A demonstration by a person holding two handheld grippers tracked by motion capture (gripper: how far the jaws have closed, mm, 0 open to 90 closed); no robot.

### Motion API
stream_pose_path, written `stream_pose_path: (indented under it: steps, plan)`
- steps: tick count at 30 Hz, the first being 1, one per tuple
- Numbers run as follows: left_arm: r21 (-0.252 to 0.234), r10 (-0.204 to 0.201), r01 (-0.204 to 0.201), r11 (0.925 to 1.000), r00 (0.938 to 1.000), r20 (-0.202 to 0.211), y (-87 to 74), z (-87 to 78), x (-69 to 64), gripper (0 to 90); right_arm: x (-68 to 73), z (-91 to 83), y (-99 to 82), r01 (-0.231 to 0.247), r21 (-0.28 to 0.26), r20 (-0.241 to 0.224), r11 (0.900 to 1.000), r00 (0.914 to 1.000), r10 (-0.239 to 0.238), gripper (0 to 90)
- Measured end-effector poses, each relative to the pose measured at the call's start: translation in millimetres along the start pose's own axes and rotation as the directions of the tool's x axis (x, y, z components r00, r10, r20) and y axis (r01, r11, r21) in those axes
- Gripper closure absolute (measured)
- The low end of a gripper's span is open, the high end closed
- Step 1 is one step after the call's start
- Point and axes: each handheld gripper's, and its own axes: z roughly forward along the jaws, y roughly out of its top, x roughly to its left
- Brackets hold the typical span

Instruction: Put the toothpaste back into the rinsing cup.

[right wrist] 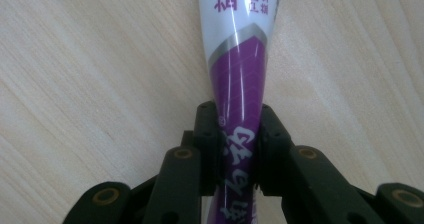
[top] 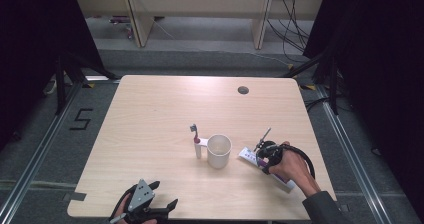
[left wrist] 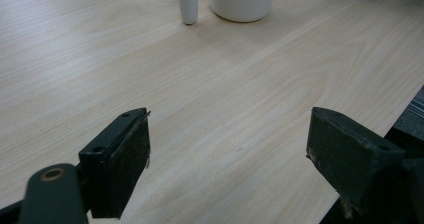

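Toothpaste tube point(top: 266, 168), white and purple, lies on the wooden table point(top: 150, 129) to the right of a white cup point(top: 219, 151) in the high view. The right gripper point(top: 263, 160) sits on the tube, held by the right hand point(top: 290, 166), whose dark sleeve point(top: 320, 206) enters from the lower right corner. Just left of the cup stands a toothbrush point(top: 196, 141) upright in a small white holder, touching or nearly touching the cup's side. A round grommet hole point(top: 243, 90) marks the far part of the tabletop. Near the front edge at the left, the left gripper point(top: 162, 198) rests low over the table, well apart from the cup, with its grey three-cornered plate point(top: 141, 196) on top.

From the left gripper view, the left gripper point(left wrist: 227, 144) has its black jaws spread wide with only bare wood between them. The bottom of the cup point(left wrist: 243, 1) and the foot of the toothbrush holder point(left wrist: 188, 4) stand farther off at the top, near each other.

From the right gripper view, the right gripper point(right wrist: 239, 134) pinches the toothpaste tube point(right wrist: 239, 74) across its purple part, both jaws pressed against the tube's sides. The tube runs away from the jaws over the wood, its white printed part at the top.
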Motion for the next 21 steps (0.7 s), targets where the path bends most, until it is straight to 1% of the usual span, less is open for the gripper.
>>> stream_pose_path:
  steps: [1, 2, 3, 4, 6, 7, 8, 10, 11, 12, 14, 15, 16, 17, 18, 19, 20, 21]
  plan:
    - [-0.002, 0.001, -0.001, 1.0, 1.0, -0.001, 0.2, 0.0, 0.0, 17.2, 1.3, -0.5, 0.3, -0.014, 0.007, 0.0, 0.9999, 0.9999, 0.014, 75.9]
    - [0.009, 0.025, -0.025, 0.9996, 0.9997, -0.003, 0.7, -1.0, 1.9, 17.2, 1.6, -0.9, 0.5, -0.015, 0.011, -0.003, 0.9998, 0.9999, 0.015, 76.1]
    - [0.002, 0.011, -0.011, 0.9999, 0.9999, 0.002, 0.8, -0.9, 0.8, 17.2, 1.4, -1.7, 0.8, -0.005, 0.018, 0.0, 0.9998, 1.0, 0.005, 76.2]
    - [-0.01, 0.001, -0.001, 1.0, 1.0, 0.002, 0.8, -0.2, 0.0, 17.2, 0.3, -0.8, 0.5, 0.018, 0.006, -0.004, 0.9998, 0.9998, -0.018, 76.3]
    - [-0.01, 0.001, -0.001, 0.9999, 1.0, 0.002, 0.9, -0.3, 0.0, 17.2, 0.9, -1.1, 0.0, 0.02, 0.003, -0.001, 0.9998, 0.9998, -0.02, 76.5]
    - [-0.011, 0.0, 0.0, 0.9999, 1.0, 0.002, 0.8, -0.3, 0.0, 17.2, -1.0, -2.4, -1.0, 0.044, 0.007, 0.001, 0.999, 0.999, -0.044, 76.6]
    - [-0.01, 0.001, -0.001, 1.0, 1.0, 0.001, 0.8, -0.4, 0.2, 17.2, -0.9, -3.2, -2.0, 0.043, 0.004, 0.004, 0.9991, 0.9991, -0.043, 76.6]
    - [-0.01, 0.0, 0.0, 0.9999, 1.0, 0.001, 0.9, -0.6, 0.3, 17.2, -1.3, -3.8, -2.7, 0.044, -0.003, -0.003, 0.999, 0.999, -0.044, 76.7]
    - [-0.006, 0.007, -0.007, 1.0, 1.0, 0.0, 1.1, -1.2, 0.7, 17.2, -2.6, -5.8, -3.7, 0.054, -0.008, 0.003, 0.9985, 0.9986, -0.054, 76.7]
    - [-0.012, 0.005, -0.004, 0.9999, 1.0, 0.004, 1.0, -0.8, 0.7, 17.2, -2.1, -7.9, -4.9, 0.034, -0.025, 0.001, 0.9991, 0.9994, -0.034, 76.8]
    - [-0.013, 0.006, -0.006, 0.9999, 1.0, 0.003, 1.0, -0.7, 0.7, 17.2, -4.5, -15.3, -7.9, 0.026, -0.073, 0.002, 0.997, 0.9997, -0.026, 76.8]
    - [-0.013, 0.004, -0.004, 0.9999, 1.0, 0.003, 0.9, -0.7, 0.7, 17.2, -4.5, -15.3, -7.9, 0.026, -0.073, 0.002, 0.997, 0.9997, -0.026, 76.8]
    - [-0.013, 0.004, -0.004, 0.9999, 1.0, 0.002, 0.9, -0.7, 0.6, 17.2, -4.7, -18.2, -9.3, 0.001, -0.093, -0.008, 0.9957, 1.0, -0.002, 76.8]
    - [-0.014, 0.002, -0.002, 0.9999, 1.0, 0.001, 0.9, -0.8, 0.7, 17.2, -7.5, -24.2, -11.9, -0.013, -0.123, 0.001, 0.9923, 0.9999, 0.013, 76.9]
    - [-0.014, 0.002, -0.002, 0.9999, 1.0, 0.001, 0.9, -0.8, 0.7, 17.2, -7.5, -24.2, -11.9, -0.013, -0.123, 0.001, 0.9923, 0.9999, 0.013, 76.9]
    - [-0.01, 0.002, -0.002, 1.0, 1.0, 0.0, 1.0, -1.0, 0.8, 17.2, -9.8, -26.2, -12.9, -0.001, -0.136, 0.009, 0.9906, 1.0, 0.002, 76.9]
    - [-0.003, 0.003, -0.003, 1.0, 1.0, -0.001, 1.3, -1.4, 0.9, 17.2, -12.4, -31.5, -15.1, -0.014, -0.17, 0.002, 0.9854, 0.9999, 0.015, 77.0]
    - [-0.008, -0.003, 0.003, 1.0, 1.0, 0.0, 1.2, -0.9, 0.4, 17.2, -12.4, -31.5, -15.1, -0.014, -0.17, 0.002, 0.9854, 0.9999, 0.015, 77.0]
